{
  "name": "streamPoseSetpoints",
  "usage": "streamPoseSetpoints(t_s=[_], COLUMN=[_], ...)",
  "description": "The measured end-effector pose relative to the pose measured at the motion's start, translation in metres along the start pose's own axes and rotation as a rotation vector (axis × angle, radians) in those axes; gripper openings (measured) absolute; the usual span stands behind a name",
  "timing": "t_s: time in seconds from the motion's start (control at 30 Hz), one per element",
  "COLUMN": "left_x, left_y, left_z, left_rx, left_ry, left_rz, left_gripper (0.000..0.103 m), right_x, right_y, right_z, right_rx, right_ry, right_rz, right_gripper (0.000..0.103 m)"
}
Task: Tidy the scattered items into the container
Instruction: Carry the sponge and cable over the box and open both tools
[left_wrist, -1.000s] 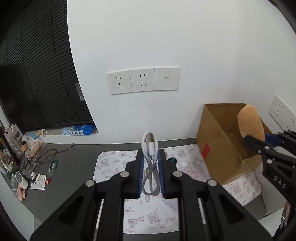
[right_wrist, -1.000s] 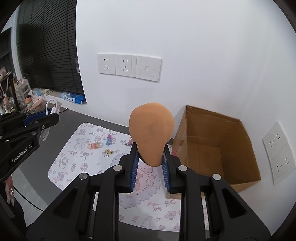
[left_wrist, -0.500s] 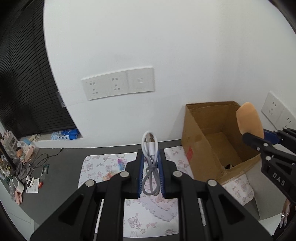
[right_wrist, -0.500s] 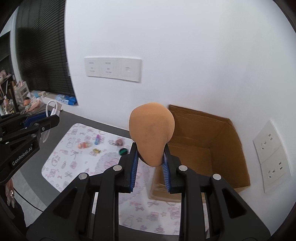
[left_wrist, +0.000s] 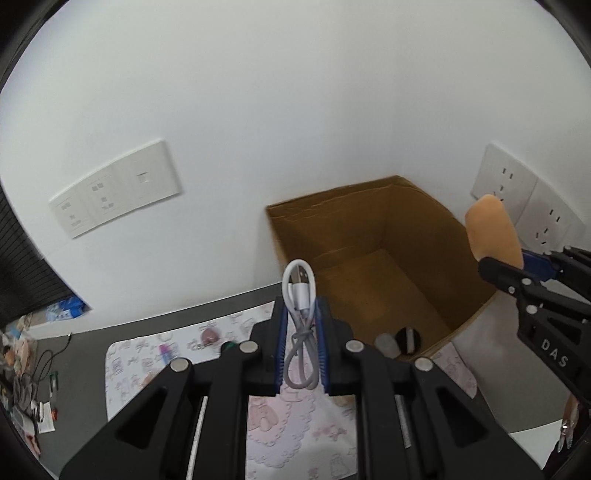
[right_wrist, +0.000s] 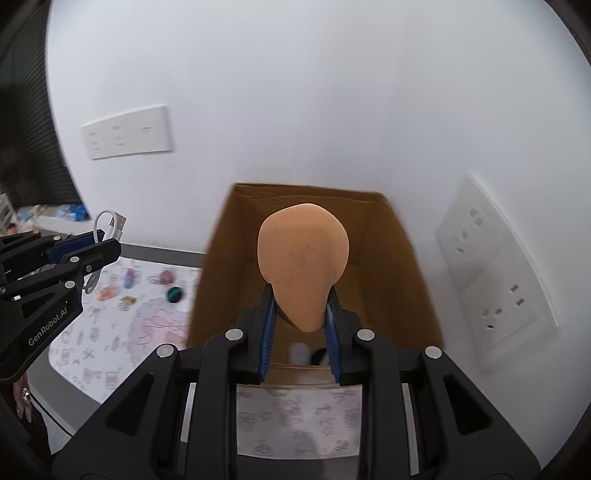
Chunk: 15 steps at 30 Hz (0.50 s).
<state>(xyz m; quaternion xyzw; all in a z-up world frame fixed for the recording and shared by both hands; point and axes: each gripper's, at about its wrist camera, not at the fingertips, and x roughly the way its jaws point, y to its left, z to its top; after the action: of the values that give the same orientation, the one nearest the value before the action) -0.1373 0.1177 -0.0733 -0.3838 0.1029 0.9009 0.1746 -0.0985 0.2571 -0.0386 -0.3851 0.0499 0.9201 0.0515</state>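
Two pairs of fingers are mine, and both are clenched on something. My left fingers pinch a coiled white USB cable, its loop and metal plug sticking up past the blue pads. My right fingers squeeze the narrow end of an orange makeup sponge, whose rounded bulk stands above them. From the right wrist view the sponge hangs in front of the open cardboard box, which sits against the white wall in the far right corner of the desk. On the box floor, near its front wall, lie a small white object and a dark round one. Left of the box a patterned pink mat covers the dark desk, with several small items scattered on its far part, among them a dark green round piece. Wall sockets sit further left on the wall.
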Motion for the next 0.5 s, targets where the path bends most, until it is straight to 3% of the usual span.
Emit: streamPoseSetpoints(t_s=[0.23,0.5], left_x=[0.036,0.074], left_y=[-0.035,-0.043], left_z=[0.009,0.015], left_rx=[0.047,0.048], left_ry=[0.051,0.101], left_rz=[-0.056,-0.067], left_gripper=[0.015,0.015], right_x=[0.025,0.056], right_y=[-0.042,-0.061], right_z=[-0.008,-0.006], right_rx=[0.049,0.065], right_ry=[0.054,0.101], right_rz=[-0.051,-0.057], right_gripper=[0.025,0.025])
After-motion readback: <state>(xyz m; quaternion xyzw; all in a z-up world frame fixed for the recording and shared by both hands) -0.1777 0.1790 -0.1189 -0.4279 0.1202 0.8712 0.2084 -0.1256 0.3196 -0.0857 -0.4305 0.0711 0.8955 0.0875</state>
